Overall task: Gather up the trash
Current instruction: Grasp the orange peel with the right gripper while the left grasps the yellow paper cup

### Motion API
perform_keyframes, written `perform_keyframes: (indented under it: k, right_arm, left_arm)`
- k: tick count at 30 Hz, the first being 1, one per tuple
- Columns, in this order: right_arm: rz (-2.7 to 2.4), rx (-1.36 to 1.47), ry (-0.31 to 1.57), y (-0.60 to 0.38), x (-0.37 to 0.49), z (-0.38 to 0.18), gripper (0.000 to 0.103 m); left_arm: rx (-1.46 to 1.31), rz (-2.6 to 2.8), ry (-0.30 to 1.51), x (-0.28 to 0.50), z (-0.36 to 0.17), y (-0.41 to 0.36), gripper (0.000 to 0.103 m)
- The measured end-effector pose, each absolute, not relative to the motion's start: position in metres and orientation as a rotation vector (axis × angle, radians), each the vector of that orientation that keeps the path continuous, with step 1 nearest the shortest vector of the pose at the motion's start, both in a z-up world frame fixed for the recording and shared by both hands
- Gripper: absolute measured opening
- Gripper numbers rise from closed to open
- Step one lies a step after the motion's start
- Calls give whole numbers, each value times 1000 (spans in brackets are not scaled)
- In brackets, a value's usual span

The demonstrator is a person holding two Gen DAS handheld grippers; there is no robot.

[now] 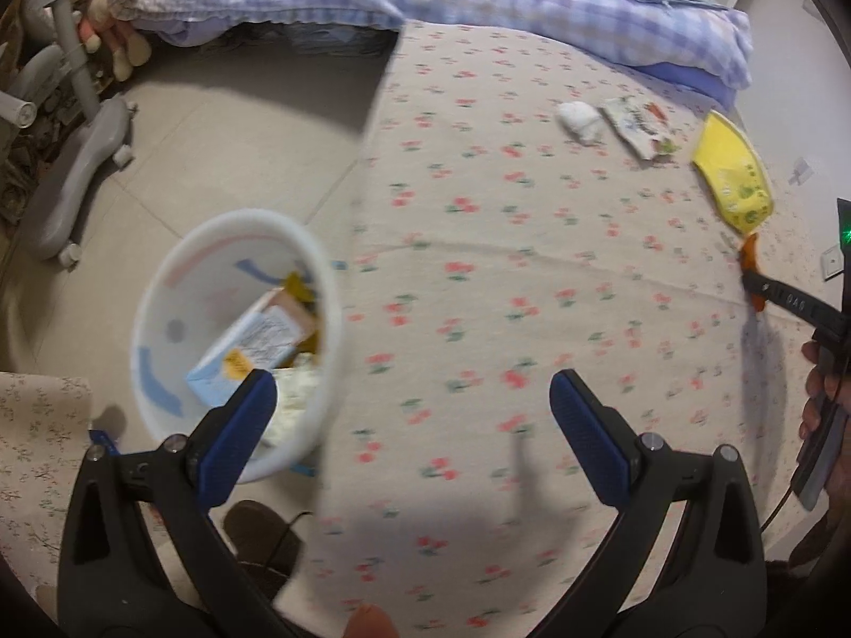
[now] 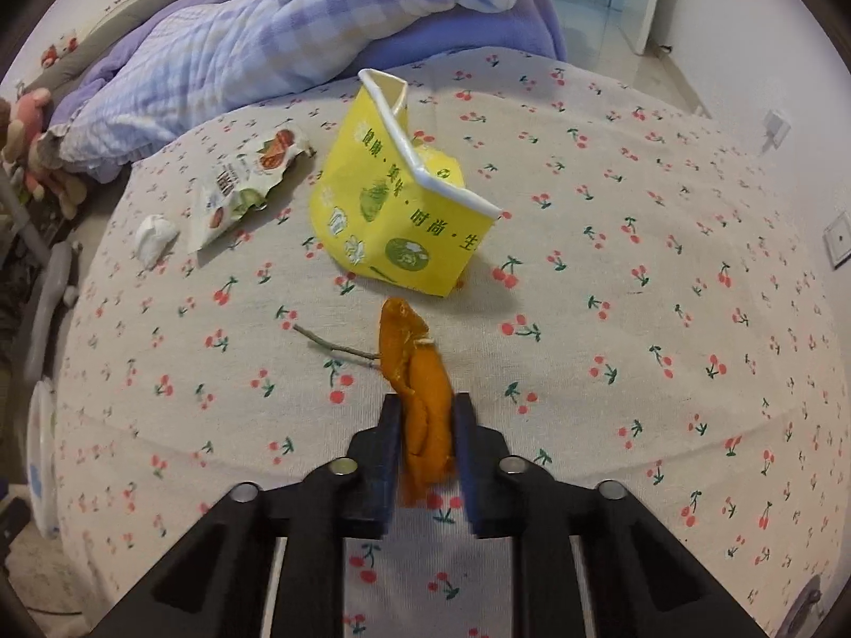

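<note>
My right gripper [image 2: 425, 414] is shut on an orange peel [image 2: 412, 367] with a thin twig [image 2: 332, 346] at its side, just above the cherry-print bed sheet [image 2: 638, 319]. Beyond it lie a crushed yellow paper cup [image 2: 393, 212], a snack wrapper [image 2: 244, 186] and a crumpled white tissue [image 2: 154, 236]. My left gripper [image 1: 412, 399] is open and empty, over the bed edge beside a white trash bin [image 1: 159, 287] on the floor, which holds a carton and other scraps. The left wrist view also shows the cup [image 1: 731, 175], wrapper [image 1: 641, 125], tissue [image 1: 580, 119] and the right gripper [image 1: 755, 271].
A purple checked quilt [image 2: 239, 64] is heaped at the head of the bed. A grey chair base [image 1: 85, 170] and a plush toy [image 1: 106, 5] stand on the tiled floor left of the bed. A wall with sockets [image 2: 840, 236] is on the right.
</note>
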State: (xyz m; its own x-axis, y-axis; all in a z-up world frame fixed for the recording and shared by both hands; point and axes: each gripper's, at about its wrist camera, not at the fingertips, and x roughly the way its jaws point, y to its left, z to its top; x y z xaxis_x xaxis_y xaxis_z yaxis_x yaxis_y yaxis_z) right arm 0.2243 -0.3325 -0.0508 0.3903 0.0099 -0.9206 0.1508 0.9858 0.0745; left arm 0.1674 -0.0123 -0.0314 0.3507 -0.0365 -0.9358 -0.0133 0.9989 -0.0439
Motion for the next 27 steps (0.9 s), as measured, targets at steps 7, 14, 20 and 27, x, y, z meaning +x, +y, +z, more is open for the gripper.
perform_keyframes:
  k: [7,14,20,27]
  right_arm:
    - [-94,211,1156,-375,201,-28,16]
    - [-173,265,1110,-444,162,-8,16]
    - [-201,317,1108,-483,138,-10,16]
    - [-206,354,1095,-507,125,-9,16]
  left_arm:
    - [-20,-118,1241,194,-28,-84,102]
    - [-48,-269,1247,239,-25,-181,102]
    - [-128,-326,1221,274,-26,-245,97]
    - [-241,-325,1187,304,-34,-273,90]
